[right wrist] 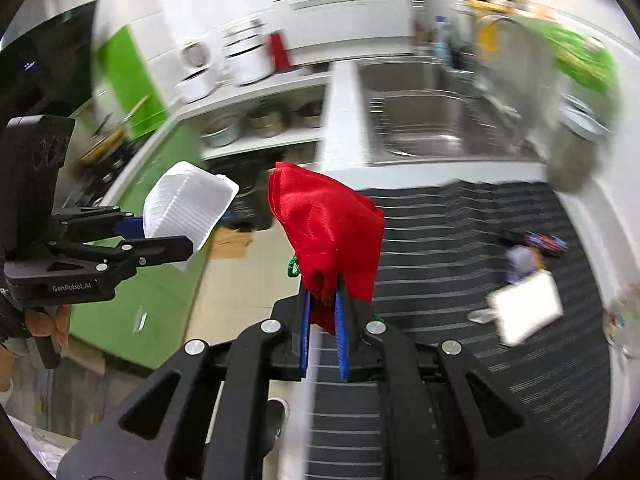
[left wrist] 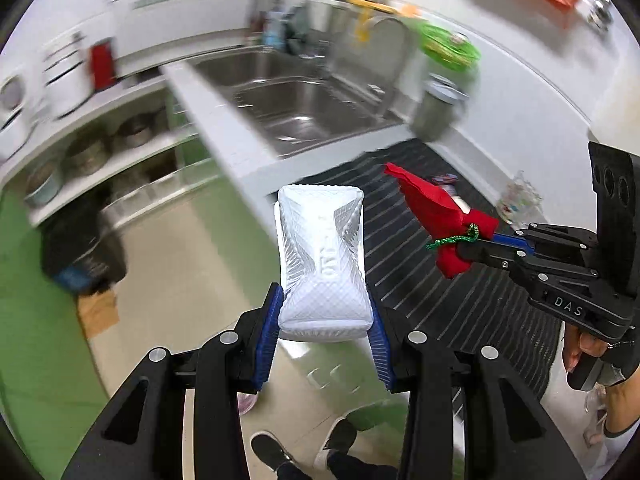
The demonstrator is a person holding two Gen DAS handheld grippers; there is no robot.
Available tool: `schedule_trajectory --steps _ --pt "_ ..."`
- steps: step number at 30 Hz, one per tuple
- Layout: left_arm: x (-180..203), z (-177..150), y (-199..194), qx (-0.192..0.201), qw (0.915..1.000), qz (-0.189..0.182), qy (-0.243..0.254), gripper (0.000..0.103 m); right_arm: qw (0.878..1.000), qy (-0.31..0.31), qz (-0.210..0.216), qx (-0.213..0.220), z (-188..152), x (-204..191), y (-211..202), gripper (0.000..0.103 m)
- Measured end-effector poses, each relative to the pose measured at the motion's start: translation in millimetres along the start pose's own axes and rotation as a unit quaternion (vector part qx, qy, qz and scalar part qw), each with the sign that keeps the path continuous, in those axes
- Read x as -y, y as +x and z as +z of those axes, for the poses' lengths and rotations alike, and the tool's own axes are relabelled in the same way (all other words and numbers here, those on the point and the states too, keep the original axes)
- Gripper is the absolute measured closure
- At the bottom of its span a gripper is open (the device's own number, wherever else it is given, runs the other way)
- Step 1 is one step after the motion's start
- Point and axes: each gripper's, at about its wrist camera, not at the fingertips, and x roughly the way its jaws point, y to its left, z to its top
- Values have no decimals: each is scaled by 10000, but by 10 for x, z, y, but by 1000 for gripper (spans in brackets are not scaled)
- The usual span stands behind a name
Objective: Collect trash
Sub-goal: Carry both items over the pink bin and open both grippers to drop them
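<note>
My left gripper (left wrist: pixel 325 312) is shut on a white embossed plastic tray (left wrist: pixel 322 264) and holds it in the air beyond the counter's edge, above the floor. The tray also shows in the right wrist view (right wrist: pixel 188 208), at the left. My right gripper (right wrist: pixel 323 300) is shut on a red cloth pouch (right wrist: pixel 328 228) with a green drawstring, held above the striped mat. The pouch also shows in the left wrist view (left wrist: pixel 438 212), at the right. More trash lies on the mat: a white card (right wrist: pixel 526 308), a purple wrapper (right wrist: pixel 520 260) and a colourful wrapper (right wrist: pixel 546 240).
A black striped mat (right wrist: pixel 460 240) covers the counter next to a steel sink (left wrist: pixel 304 100). A crinkled clear wrapper (left wrist: pixel 518 200) lies by the wall. A metal canister (left wrist: pixel 436 108) and a green strainer (left wrist: pixel 448 46) stand behind. Shelves with pots (left wrist: pixel 88 156) and a dark bin (left wrist: pixel 80 256) are at the left.
</note>
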Motion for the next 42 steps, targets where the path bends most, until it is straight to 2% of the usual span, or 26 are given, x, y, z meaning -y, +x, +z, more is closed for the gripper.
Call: schedule_trajectory --steps 7,13,19,24,28,30,32,33,34,35,42 --pt "-798 -518 -347 42 9970 417 -654 63 9976 -426 477 -267 62 -853 556 93" --pt "-1309 -838 -210 -132 9944 463 -937 63 9954 -374 567 -676 -100 -1273 1127 93" --pt "-1773 -1291 464 -452 9928 413 -1026 63 9932 -229 459 -1043 -502 -1319 1940 93" --pt "-2201 -1891 1376 -680 9903 260 -1185 63 9912 -79 394 -1264 -1055 -1252 2854 93" --pt "-2484 -2375 2095 -834 9872 176 -1345 63 9893 -41 404 -1404 -1452 -1182 3428 93" --pt "-2550 -2521 2300 -856 9865 139 -1386 61 9883 -57 409 -1472 -1628 -1142 3654 93" --pt "-2624 -2661 2491 -873 9854 180 -1451 53 9873 -42 419 -1531 -1738 -1095 3807 93" --pt "-2643 -2689 2534 -873 9848 182 -1490 46 9871 -37 418 -1547 -1780 -1084 3869 93" --pt "-2678 -2718 2576 -861 9840 191 -1551 12 9869 -40 419 -1560 -1817 -1071 3893 93" --pt "-2726 -2737 2608 -799 9834 240 -1610 6 9866 -44 421 -1575 -1845 -1060 3932 93" --pt "-2891 -2814 2687 -800 9788 378 -1845 6 9846 -102 466 -1683 -1893 -1123 4106 93"
